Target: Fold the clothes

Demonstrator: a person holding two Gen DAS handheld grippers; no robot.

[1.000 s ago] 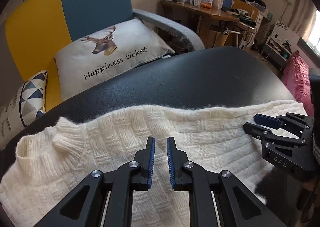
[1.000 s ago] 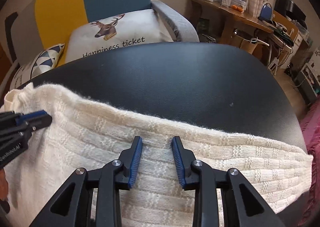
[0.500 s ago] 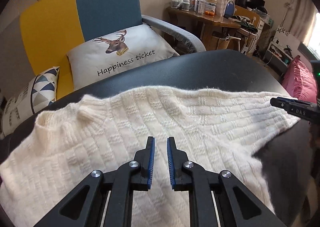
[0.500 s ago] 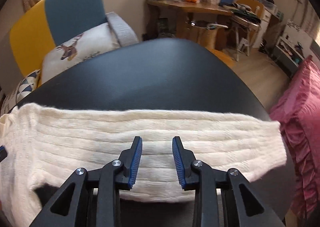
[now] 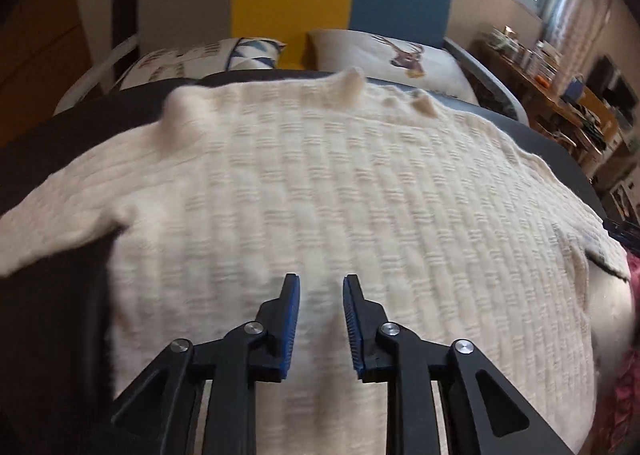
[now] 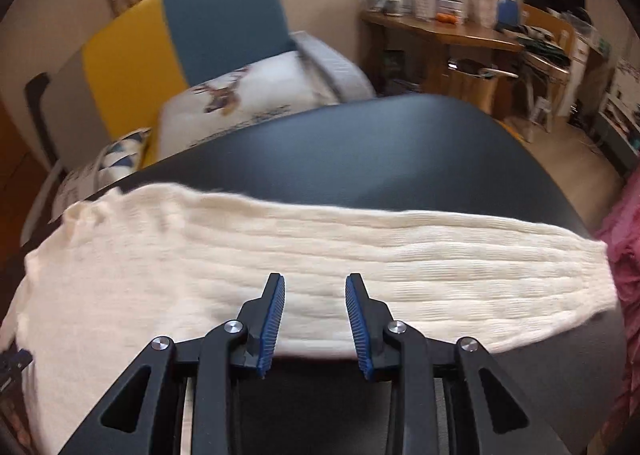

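A cream knit sweater [image 5: 340,191] lies spread flat on a black table [image 5: 56,143]. Its collar is at the far edge and one sleeve [image 6: 400,255] stretches out to the right. My left gripper [image 5: 320,287] is open and empty above the sweater's body. My right gripper [image 6: 316,287] is open and empty above the near edge of the sleeve. The right gripper's tip [image 5: 624,231] shows at the right edge of the left wrist view.
A yellow and blue sofa [image 6: 180,39] with a deer cushion [image 6: 256,91] stands behind the table. A wooden desk [image 6: 460,35] with clutter stands at the back right. Pink fabric [image 6: 624,231] lies beyond the table's right edge.
Both grippers have pulled back and swung left. The left gripper's jaws have opened wider. The sweater now lies more spread out, with the sleeve extended right.
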